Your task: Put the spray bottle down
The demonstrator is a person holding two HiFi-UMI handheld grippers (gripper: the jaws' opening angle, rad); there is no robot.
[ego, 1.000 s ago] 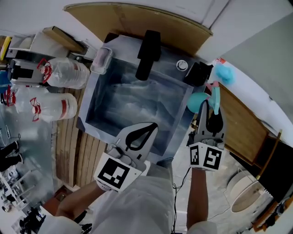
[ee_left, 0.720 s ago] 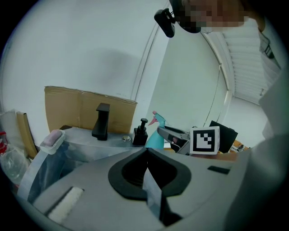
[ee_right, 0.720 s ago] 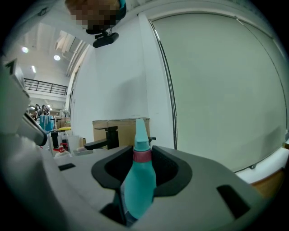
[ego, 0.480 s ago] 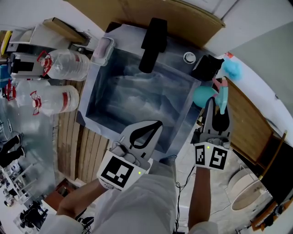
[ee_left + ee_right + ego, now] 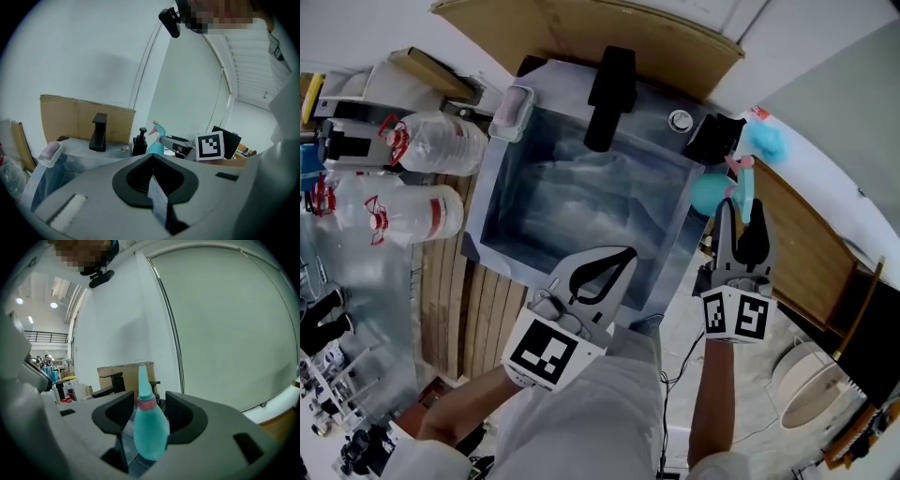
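Pear-shaped teal spray bottle (image 5: 151, 427), pink collar (image 5: 146, 403) (smooth plastic), between right tongs (image 5: 149, 401) just opening

Spray bottle (image 5: 709, 192) by sink (image 5: 492, 197), seemingly between right gripper (image 5: 741, 220) jaws, just opened wider.

Sink basin (image 5: 581, 202) is open mid, room to pass. Faucet (image 5: 607, 94) blocks back rim. Soap dispenser (image 5: 712, 139) & spray bottle (image 5: 708, 192) crowd the right corner; water jugs (image 5: 427, 150) fill the left side.

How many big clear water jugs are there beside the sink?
2. One jug sits left of the sink near its far corner; the other jug is just nearer the person. More may be hidden.
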